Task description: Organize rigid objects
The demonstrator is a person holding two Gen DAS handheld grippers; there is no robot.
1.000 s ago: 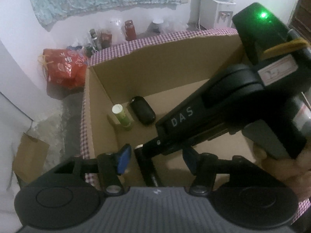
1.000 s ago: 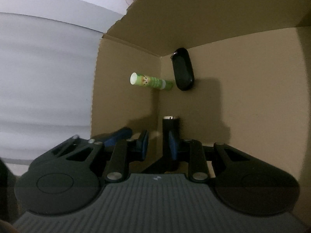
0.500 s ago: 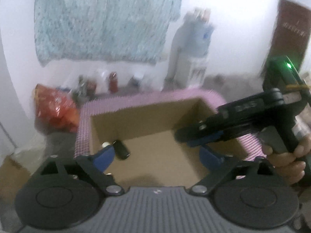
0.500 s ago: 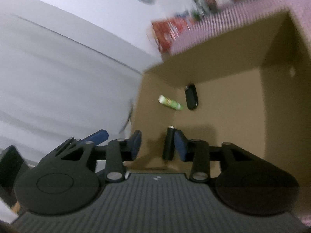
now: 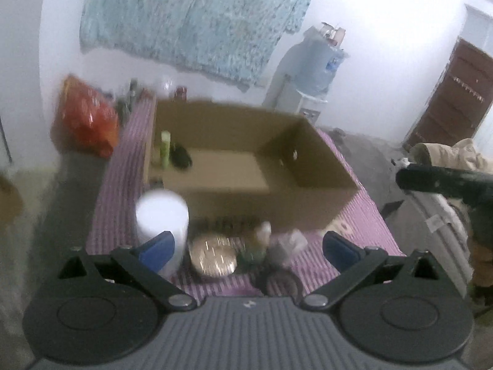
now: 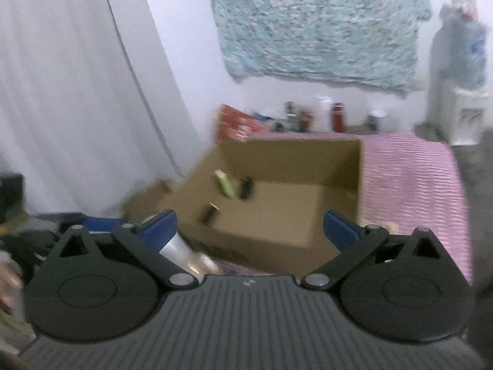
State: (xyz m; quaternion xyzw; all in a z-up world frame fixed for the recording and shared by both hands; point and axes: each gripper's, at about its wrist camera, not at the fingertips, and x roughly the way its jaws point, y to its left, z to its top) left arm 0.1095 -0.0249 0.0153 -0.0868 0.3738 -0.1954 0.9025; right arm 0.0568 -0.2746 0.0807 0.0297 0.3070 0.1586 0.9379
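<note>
Between your left gripper's (image 5: 248, 245) opening jaws nothing is held; same for the right gripper (image 6: 251, 226), jaws also opening, empty. Landmark: box (image 5: 308, 197). Inside it, at its left wall, lie the green tube (image 5: 165, 148), a black case (image 5: 181, 157) and a black cylinder (image 6: 209, 212). In front of the box, a white bottle (image 5: 161, 212), gold lid (image 5: 212, 257) and small items wait, crowded. Risk: views are blurred; reaching now, your wide jaws may topple the bottle or clip the box's near wall.
</note>
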